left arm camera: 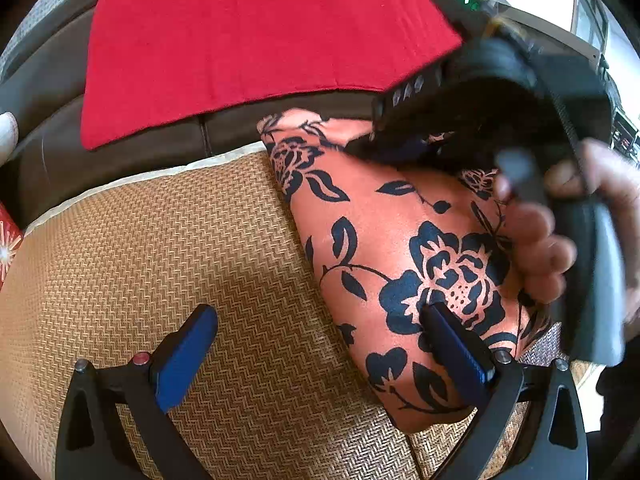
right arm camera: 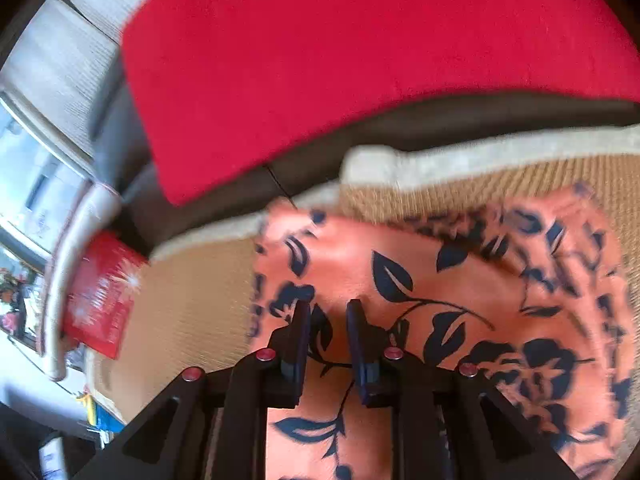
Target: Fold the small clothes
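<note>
An orange garment with black flower print [left arm camera: 380, 240] lies folded on a woven tan mat [left arm camera: 160, 248]. My left gripper [left arm camera: 320, 344] is open wide and empty; its right finger [left arm camera: 456, 352] rests over the garment's near edge, its left finger [left arm camera: 188, 352] over the mat. My right gripper [left arm camera: 500, 100] hovers over the garment's far part, held by a hand [left arm camera: 560, 232]. In the right wrist view the garment [right arm camera: 440, 300] fills the lower right, and the right gripper [right arm camera: 329, 316] hangs just above it with a narrow gap between the fingers and no cloth in it.
A red cloth [left arm camera: 260, 40] is draped over the dark brown sofa back [left arm camera: 120, 152] behind the mat. A red printed cushion [right arm camera: 104, 296] sits at the mat's left end. A white piped edge [right arm camera: 460, 160] borders the mat.
</note>
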`<move>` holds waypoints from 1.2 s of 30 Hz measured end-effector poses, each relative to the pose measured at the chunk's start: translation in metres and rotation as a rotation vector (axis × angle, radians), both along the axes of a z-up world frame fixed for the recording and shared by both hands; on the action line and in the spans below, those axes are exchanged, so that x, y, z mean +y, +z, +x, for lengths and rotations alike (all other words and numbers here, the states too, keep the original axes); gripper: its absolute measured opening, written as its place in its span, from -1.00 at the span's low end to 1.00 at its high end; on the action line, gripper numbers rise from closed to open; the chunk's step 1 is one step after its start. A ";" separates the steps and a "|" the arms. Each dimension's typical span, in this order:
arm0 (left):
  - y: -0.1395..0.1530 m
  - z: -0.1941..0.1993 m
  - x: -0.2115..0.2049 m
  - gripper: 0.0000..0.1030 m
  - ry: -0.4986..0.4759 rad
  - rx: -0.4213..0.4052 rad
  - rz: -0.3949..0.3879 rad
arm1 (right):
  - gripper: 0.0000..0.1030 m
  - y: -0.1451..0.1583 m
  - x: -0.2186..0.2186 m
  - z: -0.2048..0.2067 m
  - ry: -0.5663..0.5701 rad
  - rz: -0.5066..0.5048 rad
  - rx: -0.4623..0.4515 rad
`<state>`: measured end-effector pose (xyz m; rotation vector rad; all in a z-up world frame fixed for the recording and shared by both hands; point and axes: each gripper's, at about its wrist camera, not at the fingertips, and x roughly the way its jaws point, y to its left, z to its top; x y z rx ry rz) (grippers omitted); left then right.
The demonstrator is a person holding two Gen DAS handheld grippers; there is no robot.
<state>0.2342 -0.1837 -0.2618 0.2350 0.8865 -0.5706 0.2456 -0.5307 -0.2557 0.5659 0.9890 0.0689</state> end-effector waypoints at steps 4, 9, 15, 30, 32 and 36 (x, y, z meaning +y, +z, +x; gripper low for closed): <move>0.000 0.001 -0.001 1.00 0.000 0.014 -0.004 | -0.58 0.000 0.000 -0.006 -0.011 0.013 -0.010; 0.002 -0.002 -0.001 1.00 0.006 0.004 0.002 | -0.58 0.021 -0.009 -0.034 -0.047 -0.024 -0.035; -0.003 -0.001 0.001 1.00 0.021 0.027 -0.012 | -0.56 0.040 -0.030 -0.095 -0.164 -0.187 -0.011; -0.009 -0.007 0.007 1.00 0.084 0.051 0.003 | -0.56 -0.006 -0.036 -0.193 -0.195 -0.116 0.018; -0.010 -0.009 0.004 1.00 0.088 0.029 0.017 | -0.56 -0.004 -0.035 -0.195 -0.206 -0.112 0.021; -0.007 -0.013 -0.006 1.00 0.072 -0.005 0.040 | -0.57 0.015 -0.033 -0.205 -0.232 -0.146 -0.033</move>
